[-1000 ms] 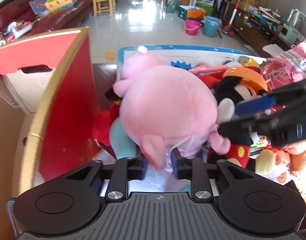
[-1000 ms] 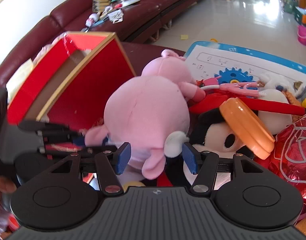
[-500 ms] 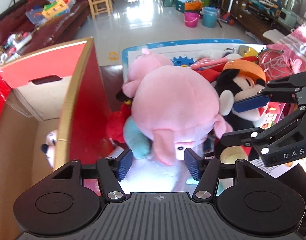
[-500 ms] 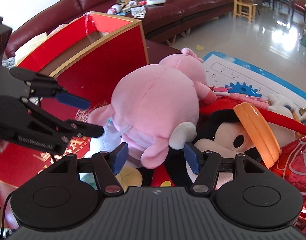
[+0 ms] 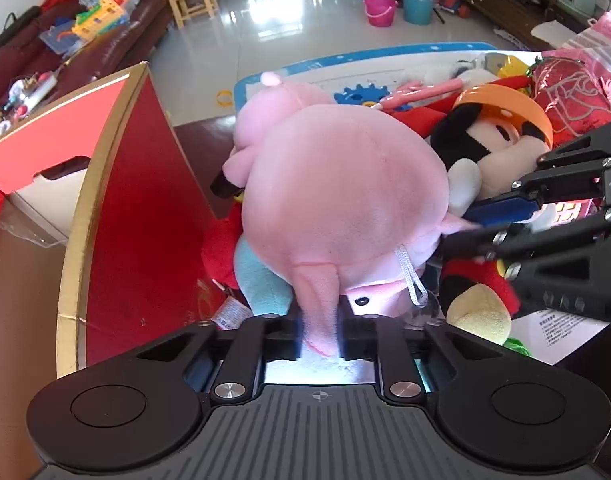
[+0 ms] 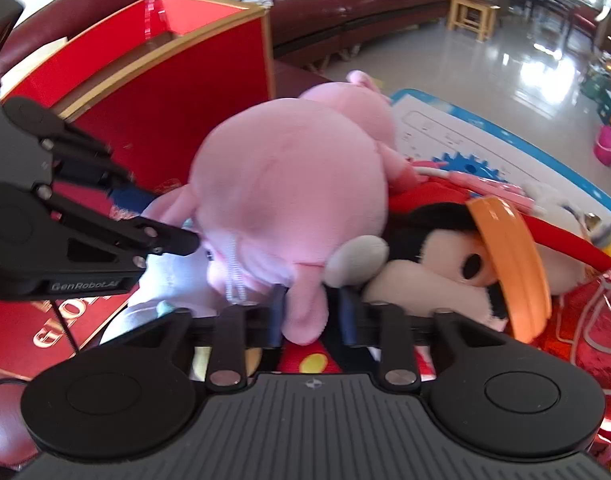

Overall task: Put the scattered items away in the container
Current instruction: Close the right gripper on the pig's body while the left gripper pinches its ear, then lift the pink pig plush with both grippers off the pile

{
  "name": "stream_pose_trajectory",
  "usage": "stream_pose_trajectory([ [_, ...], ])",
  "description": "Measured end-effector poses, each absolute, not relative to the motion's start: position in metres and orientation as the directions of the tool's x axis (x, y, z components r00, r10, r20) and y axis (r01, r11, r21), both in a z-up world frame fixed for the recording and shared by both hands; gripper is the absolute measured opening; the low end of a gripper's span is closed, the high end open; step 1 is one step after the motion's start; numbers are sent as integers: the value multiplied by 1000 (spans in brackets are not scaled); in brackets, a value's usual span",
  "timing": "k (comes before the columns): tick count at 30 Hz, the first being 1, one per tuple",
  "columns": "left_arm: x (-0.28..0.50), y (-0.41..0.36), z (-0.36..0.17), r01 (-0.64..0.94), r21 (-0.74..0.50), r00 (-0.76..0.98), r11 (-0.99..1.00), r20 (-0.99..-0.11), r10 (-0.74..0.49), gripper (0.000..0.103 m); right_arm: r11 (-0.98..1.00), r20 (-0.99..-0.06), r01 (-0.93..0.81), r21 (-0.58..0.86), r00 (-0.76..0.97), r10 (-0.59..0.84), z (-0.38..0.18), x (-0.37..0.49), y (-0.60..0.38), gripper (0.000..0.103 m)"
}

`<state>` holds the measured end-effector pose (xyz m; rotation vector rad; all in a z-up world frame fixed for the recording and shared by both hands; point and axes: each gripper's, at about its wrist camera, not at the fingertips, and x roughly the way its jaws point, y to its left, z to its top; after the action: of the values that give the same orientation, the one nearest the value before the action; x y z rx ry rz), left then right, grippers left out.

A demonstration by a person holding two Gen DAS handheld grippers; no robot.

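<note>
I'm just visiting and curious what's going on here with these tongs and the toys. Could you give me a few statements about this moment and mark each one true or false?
1. Both tongs are pinching flaps of the pink plush toy. True: the left tongs and the right tongs have each just closed on a pink flap.
2. The red box lies on the right of the toy pile in the left tongs' view. False: it is on the left.
3. The black-eared mouse plush wears an orange band. True.
4. The pink plush toy is already inside the red box. False: it lies on the pile beside it.
5. The floor behind is carpeted. False: it is shiny tile.
</note>
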<state>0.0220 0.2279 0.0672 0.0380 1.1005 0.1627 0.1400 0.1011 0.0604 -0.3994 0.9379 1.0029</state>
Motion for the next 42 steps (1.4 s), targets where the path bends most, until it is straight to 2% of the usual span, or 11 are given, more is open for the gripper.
stream_pose_trajectory([
  [3,17,229,74,-109,96,461,989,-877,136,5,537,-816,-821,192,171,552,62,149,96,15],
  [6,16,230,77,-107,110,457,988,-877,148,8,532,-822,-824,196,157,547,63,146,98,18],
  [8,20,229,76,-103,117,448,988,-881,151,30,518,-827,-833,194,145,543,63,141,102,18],
  [10,24,227,75,-89,133,447,987,-880,159,32,495,-832,-845,203,118,542,62,133,107,21],
  [11,25,226,74,-83,139,446,987,-881,161,32,489,-836,-853,185,125,534,62,130,109,26],
  [13,28,226,72,-83,135,445,987,-881,158,25,493,-839,-855,164,142,525,59,128,112,26],
  [14,28,228,72,-85,132,446,988,-881,156,13,502,-838,-847,176,138,527,58,130,112,26],
  [17,26,230,73,-90,124,451,988,-880,151,6,539,-831,-810,230,124,543,56,140,110,22],
  [21,24,224,74,-95,139,468,986,-867,168,3,585,-827,-758,289,110,551,55,150,109,9],
  [37,11,219,149,-137,170,649,976,-729,218,2,574,-662,-774,268,285,693,152,153,84,7],
  [42,11,215,161,-132,167,672,977,-709,212,2,565,-614,-795,221,336,714,177,155,84,0],
])
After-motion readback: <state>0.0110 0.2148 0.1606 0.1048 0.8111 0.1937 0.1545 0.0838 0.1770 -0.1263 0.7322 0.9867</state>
